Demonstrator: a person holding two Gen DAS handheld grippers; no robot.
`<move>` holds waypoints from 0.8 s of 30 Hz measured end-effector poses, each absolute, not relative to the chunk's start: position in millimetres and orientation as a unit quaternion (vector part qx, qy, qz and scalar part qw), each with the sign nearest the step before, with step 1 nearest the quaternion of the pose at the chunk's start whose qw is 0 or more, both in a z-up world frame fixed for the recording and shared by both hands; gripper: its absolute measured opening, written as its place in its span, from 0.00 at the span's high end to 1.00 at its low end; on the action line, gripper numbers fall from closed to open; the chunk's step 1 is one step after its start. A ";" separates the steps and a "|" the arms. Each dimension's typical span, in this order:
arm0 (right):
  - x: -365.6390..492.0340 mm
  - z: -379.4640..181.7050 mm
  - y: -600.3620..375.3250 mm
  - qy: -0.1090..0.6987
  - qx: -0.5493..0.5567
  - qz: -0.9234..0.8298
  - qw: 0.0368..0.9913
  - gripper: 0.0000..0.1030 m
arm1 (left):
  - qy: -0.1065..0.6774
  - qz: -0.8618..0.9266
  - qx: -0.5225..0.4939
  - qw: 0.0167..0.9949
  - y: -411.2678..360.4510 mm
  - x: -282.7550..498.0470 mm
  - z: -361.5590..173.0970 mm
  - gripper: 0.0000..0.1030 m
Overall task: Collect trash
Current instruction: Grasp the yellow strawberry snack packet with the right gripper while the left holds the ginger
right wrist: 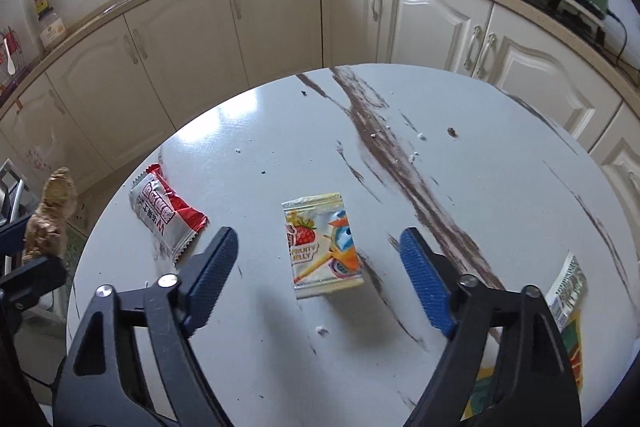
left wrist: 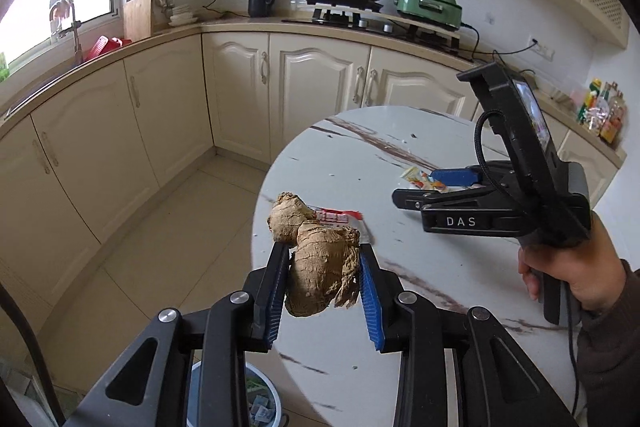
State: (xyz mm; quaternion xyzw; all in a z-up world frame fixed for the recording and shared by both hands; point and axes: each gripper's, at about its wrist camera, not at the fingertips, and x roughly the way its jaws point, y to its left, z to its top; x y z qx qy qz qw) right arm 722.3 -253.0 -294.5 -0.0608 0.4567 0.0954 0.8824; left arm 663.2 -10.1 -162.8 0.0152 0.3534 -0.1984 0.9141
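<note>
My left gripper is shut on a brown ginger root and holds it in the air over the left edge of the round marble table. The ginger also shows at the left edge of the right wrist view. My right gripper is open just above the table, its fingers on either side of a fruity jelly packet that lies flat. A red and silver snack wrapper lies to the left of it. A green and yellow wrapper lies at the right edge.
A bin with a white rim stands on the floor below the left gripper, with scraps inside. Cream cabinets and a counter with a stove curve behind the table. Crumbs dot the tabletop.
</note>
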 end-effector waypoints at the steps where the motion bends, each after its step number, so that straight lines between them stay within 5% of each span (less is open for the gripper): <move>1: 721.5 -295.8 -251.8 0.460 -0.063 0.095 0.881 0.49 | 0.352 -0.197 0.011 0.915 -3.5 657.8 -161.4 0.70; 2: 720.5 -296.5 -251.3 0.463 -0.063 0.093 0.879 0.64 | 0.352 -0.195 0.008 0.915 2.1 654.5 -161.8 0.70; 4: 716.1 -295.9 -251.0 0.469 -0.067 0.090 0.876 0.72 | 0.350 -0.194 0.002 0.916 12.1 647.1 -159.5 0.70; 13: 663.1 -245.2 -237.9 0.425 -0.037 0.091 0.900 0.73 | 0.355 -0.176 -0.022 0.918 71.8 597.6 -157.0 0.70; 24: 601.8 -255.0 -55.2 0.416 -0.029 0.267 0.869 0.72 | 0.406 -0.093 -0.064 0.907 186.4 522.9 -186.3 0.70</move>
